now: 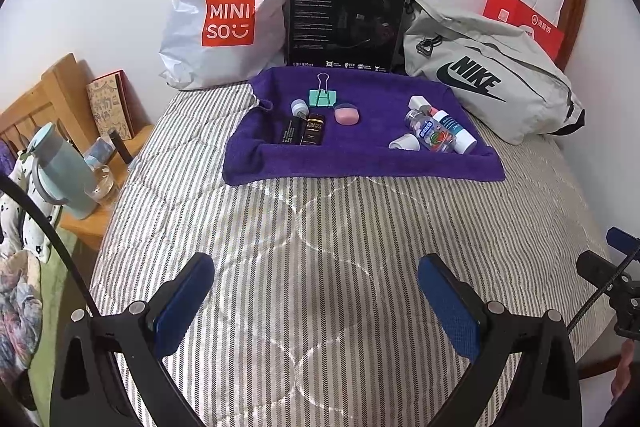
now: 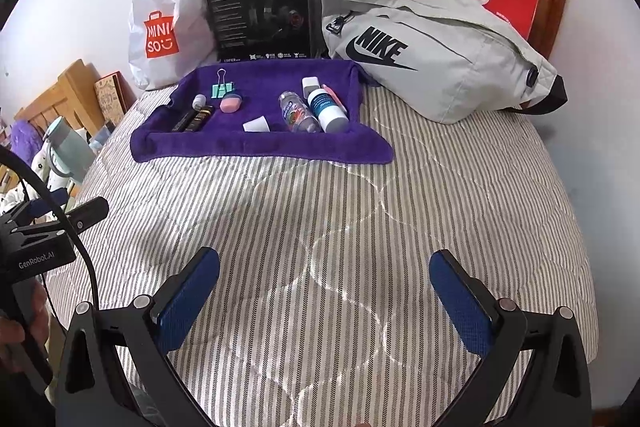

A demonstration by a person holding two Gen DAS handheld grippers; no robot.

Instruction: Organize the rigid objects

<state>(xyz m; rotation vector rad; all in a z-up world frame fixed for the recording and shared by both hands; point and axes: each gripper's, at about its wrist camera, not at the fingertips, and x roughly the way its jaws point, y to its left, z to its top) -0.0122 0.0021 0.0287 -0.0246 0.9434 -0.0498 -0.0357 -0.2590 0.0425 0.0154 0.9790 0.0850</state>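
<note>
- Left gripper [image 1: 316,301] and right gripper [image 2: 324,297] are being held spread, empty, above the striped quilt [image 1: 320,227]
- Small items are being kept on the purple towel [image 1: 360,163], well ahead: binder clip [image 1: 321,94], pink case [image 1: 346,115], bottles [image 1: 430,131]
- Towel is being backed by Nike bag [image 1: 488,83] and black box [image 1: 346,15]; nothing is lying between

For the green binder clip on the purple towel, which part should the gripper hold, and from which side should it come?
Probably the green body of the binder clip, from above, fingers closing across its width. Its wire handles point toward the back wall and look too thin to hold firmly. The left gripper is open and nearer that side of the purple towel.
</note>
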